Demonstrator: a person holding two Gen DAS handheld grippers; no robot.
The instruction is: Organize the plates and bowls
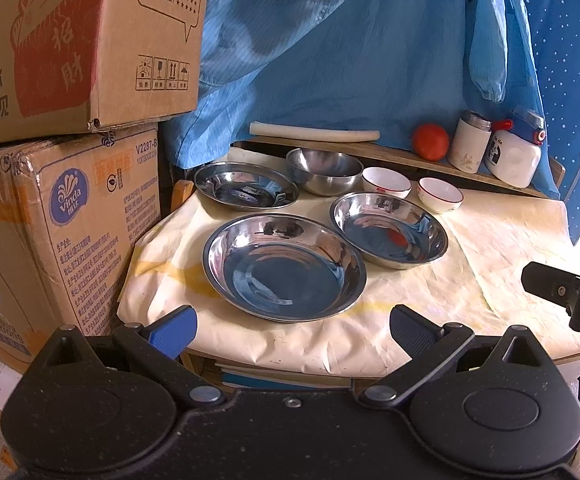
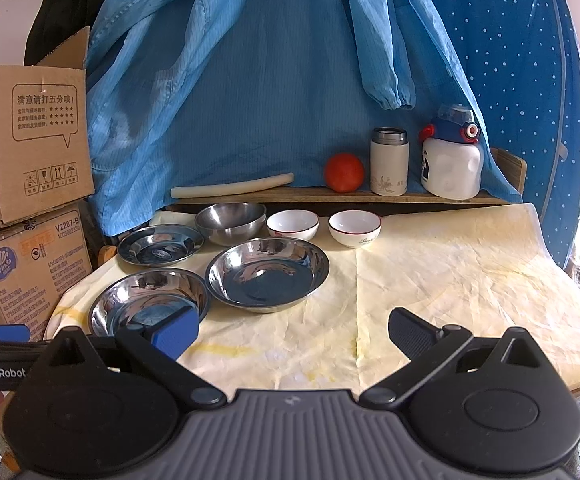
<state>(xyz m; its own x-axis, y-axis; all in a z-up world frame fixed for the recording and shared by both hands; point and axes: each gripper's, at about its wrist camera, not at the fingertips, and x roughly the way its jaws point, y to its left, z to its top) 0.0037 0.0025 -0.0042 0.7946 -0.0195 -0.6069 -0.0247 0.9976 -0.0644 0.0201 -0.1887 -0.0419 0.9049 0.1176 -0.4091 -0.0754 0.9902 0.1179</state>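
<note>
Table (image 2: 450,264), covered in creased pale yellow paper.

Steel plates, three, all empty:
- nearest plate (image 1: 284,267), at the front edge, just ahead of the left gripper;
- right-hand plate (image 1: 388,230), just beside the first, rims close, contact uncertain;
- rear plate (image 1: 245,186), at the back left.

Steel bowl (image 1: 324,170), deeper, empty, behind the plates and beside the rear plate.

White ceramic bowls with red rims, two, upright, empty: one (image 1: 386,182) next to the steel bowl, the other (image 1: 440,194) further right, apart from it.

Rear shelf (image 2: 290,196): white rolled object (image 2: 231,186), tomato (image 2: 344,172), white flask (image 2: 389,161), white bottle with blue cap (image 2: 451,156).

Cardboard boxes (image 1: 69,120), stacked at left.

Left gripper (image 1: 293,330): low at the table's front edge, jaws spread wide, holding nothing.

Right gripper (image 2: 293,334): above bare paper right of the plates, jaws equally wide, empty.
</note>
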